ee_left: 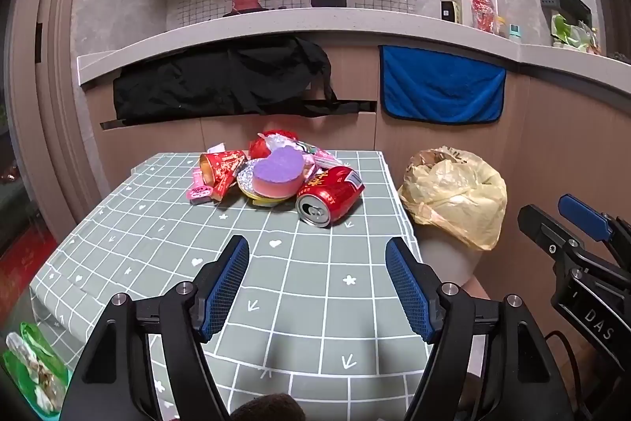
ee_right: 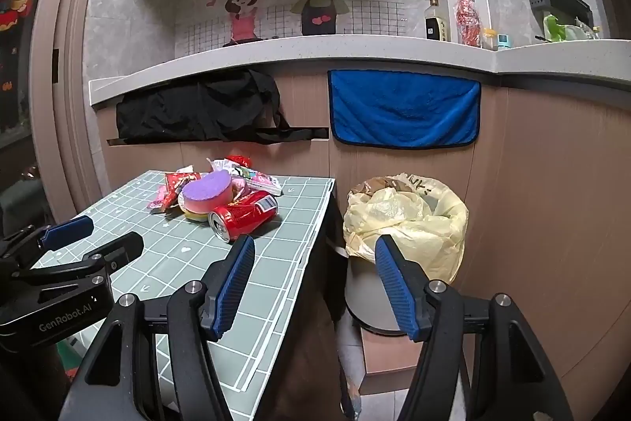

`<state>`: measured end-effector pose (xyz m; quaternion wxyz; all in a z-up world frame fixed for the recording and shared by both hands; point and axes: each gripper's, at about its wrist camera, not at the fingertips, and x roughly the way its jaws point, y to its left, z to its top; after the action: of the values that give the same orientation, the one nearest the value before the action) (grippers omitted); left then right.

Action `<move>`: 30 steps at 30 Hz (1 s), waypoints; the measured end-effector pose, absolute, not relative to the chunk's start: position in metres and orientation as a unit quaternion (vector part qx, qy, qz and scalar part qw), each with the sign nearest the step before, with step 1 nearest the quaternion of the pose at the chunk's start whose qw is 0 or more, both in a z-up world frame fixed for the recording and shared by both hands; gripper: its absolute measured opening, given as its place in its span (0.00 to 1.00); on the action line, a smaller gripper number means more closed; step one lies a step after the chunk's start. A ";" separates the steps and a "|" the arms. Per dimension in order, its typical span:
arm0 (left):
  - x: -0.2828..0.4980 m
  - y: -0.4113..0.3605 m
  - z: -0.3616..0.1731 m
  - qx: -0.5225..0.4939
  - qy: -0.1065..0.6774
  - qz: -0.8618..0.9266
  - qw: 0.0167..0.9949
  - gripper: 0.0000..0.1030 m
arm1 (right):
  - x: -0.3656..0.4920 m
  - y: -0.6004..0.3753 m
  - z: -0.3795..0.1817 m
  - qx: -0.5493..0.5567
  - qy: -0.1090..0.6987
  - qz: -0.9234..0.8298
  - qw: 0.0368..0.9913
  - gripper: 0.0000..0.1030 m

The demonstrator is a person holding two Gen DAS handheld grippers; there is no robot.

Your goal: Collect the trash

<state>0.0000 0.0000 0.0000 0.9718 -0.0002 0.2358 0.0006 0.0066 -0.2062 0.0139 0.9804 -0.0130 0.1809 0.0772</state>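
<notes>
A pile of trash lies at the far end of the table (ee_left: 276, 302): a red can (ee_left: 329, 196) on its side, a purple and pink heart-shaped sponge (ee_left: 278, 174), a red wrapper (ee_left: 221, 168) and pink packets (ee_left: 199, 192). The bin (ee_left: 453, 200), lined with a yellow bag, stands on the floor right of the table. My left gripper (ee_left: 317, 259) is open and empty above the table, short of the pile. My right gripper (ee_right: 313, 263) is open and empty over the table's right edge, between the can (ee_right: 242, 214) and the bin (ee_right: 406, 219).
A counter (ee_left: 276, 26) runs behind the table, with a black cloth (ee_left: 221, 77) and a blue towel (ee_left: 441, 85) hanging from it. Bottles (ee_left: 483, 4) stand on the counter at the right. A green bag (ee_left: 31, 369) lies low at the left.
</notes>
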 end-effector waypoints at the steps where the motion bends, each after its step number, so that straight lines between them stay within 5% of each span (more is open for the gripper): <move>1: 0.000 0.000 0.000 0.000 0.235 0.001 0.972 0.70 | 0.007 -0.206 0.014 -0.013 0.181 0.077 0.980 0.59; 30: -0.002 -0.010 -0.003 0.001 0.234 0.001 0.972 0.70 | 0.004 -0.209 0.018 -0.010 0.184 0.077 0.980 0.59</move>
<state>-0.0018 -0.0101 -0.0027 0.9722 0.0010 0.2340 0.0008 0.0037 -0.2087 0.0178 0.9799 -0.0099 0.1837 0.0769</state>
